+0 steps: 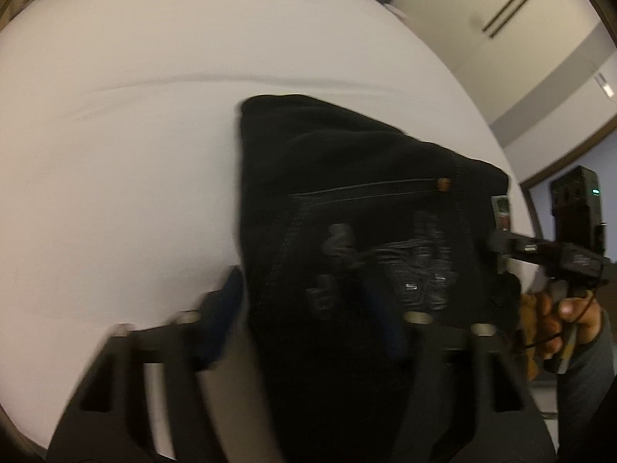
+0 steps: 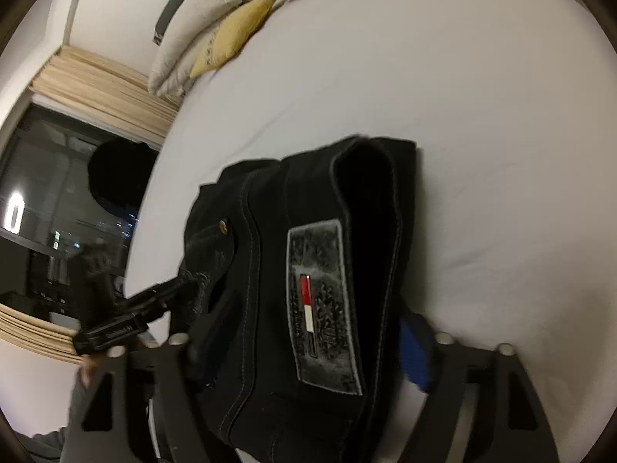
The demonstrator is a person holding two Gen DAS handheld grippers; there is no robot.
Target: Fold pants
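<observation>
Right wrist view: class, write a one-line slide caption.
Both grippers hold folded black pants over a white bed, pillows behind.

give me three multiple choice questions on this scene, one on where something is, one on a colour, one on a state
1. Where do the pillows lie?
A. at the far end of the bed
B. on top of the pants
C. on the floor

2. What colour are the pants?
A. white
B. black
C. red

3. How are the pants held?
A. lying loose, no gripper near
B. by the left gripper alone
C. gripped by both grippers

Answers:
1. A: the right wrist view shows them at the far edge of the bed, well beyond the pants.
2. B: the cloth is black in both views, with a grey patch sewn on.
3. C: the left gripper has cloth between its fingers, and so has the right gripper; each wrist view also shows the other gripper on the pants' edge.
</observation>
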